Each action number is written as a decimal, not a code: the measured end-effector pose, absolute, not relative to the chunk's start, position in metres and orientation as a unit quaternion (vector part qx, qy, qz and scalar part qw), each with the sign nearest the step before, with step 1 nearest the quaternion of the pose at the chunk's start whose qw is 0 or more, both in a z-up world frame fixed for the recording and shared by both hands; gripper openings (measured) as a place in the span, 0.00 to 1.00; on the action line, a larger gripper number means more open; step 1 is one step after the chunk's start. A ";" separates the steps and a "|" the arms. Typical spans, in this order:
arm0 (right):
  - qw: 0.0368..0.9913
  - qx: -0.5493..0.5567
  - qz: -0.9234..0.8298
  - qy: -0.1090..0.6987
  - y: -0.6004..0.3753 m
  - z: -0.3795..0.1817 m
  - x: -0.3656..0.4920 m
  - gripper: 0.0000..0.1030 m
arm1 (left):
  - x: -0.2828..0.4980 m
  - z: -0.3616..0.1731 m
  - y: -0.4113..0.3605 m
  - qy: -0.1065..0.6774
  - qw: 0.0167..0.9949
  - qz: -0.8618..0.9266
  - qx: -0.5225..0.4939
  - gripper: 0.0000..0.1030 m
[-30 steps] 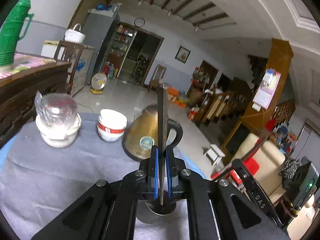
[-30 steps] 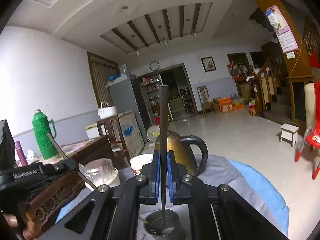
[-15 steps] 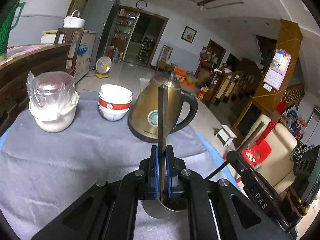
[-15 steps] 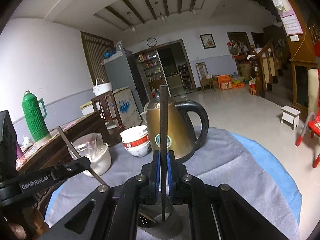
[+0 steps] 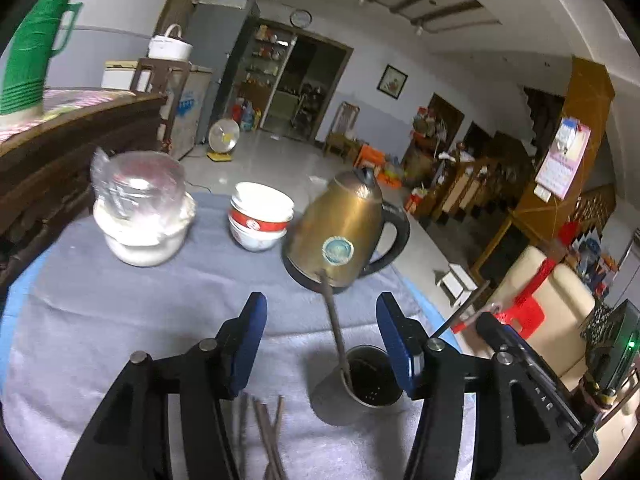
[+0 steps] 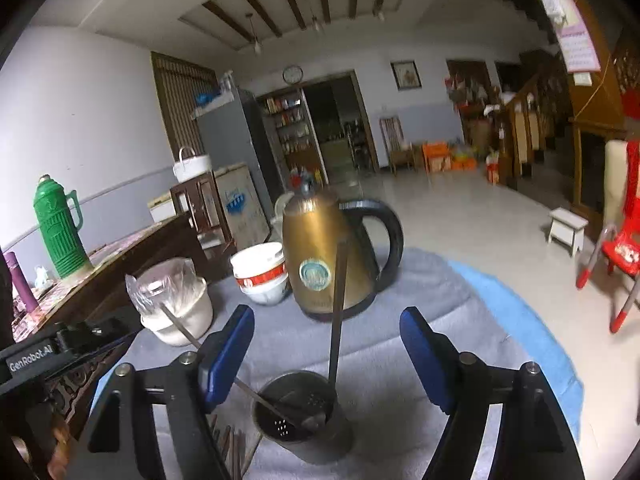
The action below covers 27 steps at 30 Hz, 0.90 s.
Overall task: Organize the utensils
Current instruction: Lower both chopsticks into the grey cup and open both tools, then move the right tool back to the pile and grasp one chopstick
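Nearest the viewer, loose chopsticks [image 5: 269, 432] lie flat on the grey cloth [image 5: 120, 320], just in front of the left gripper [image 5: 322, 340]. Its blue-padded jaws have just been opening and now stand well apart, gripping nothing; a thin dark utensil handle [image 5: 334, 320] rises between them without touching either pad. That handle stands tilted in the metal holder cup [image 5: 374, 376], which sits on the cloth just inside the right-hand jaw in the left wrist view.

In the right wrist view the right gripper [image 6: 326, 338] is likewise spread wide, its jaws having just been opening, and it holds nothing. Between its pads a second dark utensil [image 6: 336, 312] stands nearly upright in the same perforated holder cup [image 6: 298, 416], leaning on the rim. A further slender utensil [image 6: 224, 368] slants into the cup from the left, passing behind the left-hand jaw. The body of the other gripper shows at the left edge.

Beyond the cup stands a brass-coloured electric kettle [image 6: 324, 256] with a black handle. To its left are stacked white bowls [image 6: 262, 274] with a red band, then a white pot covered in clear plastic [image 6: 176, 304]. Farther left, on a dark wooden cabinet [image 6: 132, 256], stands a green thermos [image 6: 58, 228]. A tiled floor and open doorway lie farthest back.
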State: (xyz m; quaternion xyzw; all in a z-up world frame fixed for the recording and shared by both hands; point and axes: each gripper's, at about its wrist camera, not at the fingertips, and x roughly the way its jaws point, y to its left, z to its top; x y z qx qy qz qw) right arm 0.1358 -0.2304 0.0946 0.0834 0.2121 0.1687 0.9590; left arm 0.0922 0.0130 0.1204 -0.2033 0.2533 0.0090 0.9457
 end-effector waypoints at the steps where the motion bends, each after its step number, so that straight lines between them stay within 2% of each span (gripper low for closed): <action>1: 0.960 0.085 0.170 0.208 -0.232 0.098 0.130 0.77 | 0.085 0.123 0.019 0.248 0.946 0.012 -0.207 0.58; 7: 0.957 0.082 0.188 0.204 -0.237 0.104 0.082 0.77 | 0.024 0.130 0.060 0.214 0.950 0.059 -0.218 0.83; 10: 0.938 0.076 0.214 0.261 -0.230 0.077 0.068 0.77 | 0.002 0.102 0.079 0.246 0.942 0.100 -0.206 0.84; 15: 0.891 0.049 0.233 0.386 -0.209 0.001 0.054 0.75 | -0.018 0.031 0.101 0.352 0.901 0.130 -0.219 0.84; 20: 0.863 0.028 0.250 0.439 -0.196 -0.038 0.045 0.75 | -0.028 -0.023 0.101 0.424 0.869 0.142 -0.213 0.84; 22: 0.855 0.023 0.257 0.449 -0.193 -0.043 0.043 0.71 | -0.028 -0.029 0.098 0.434 0.865 0.140 -0.208 0.84; 27: 0.845 0.020 0.266 0.463 -0.183 -0.043 0.047 0.47 | -0.025 -0.029 0.088 0.440 0.868 0.123 -0.194 0.84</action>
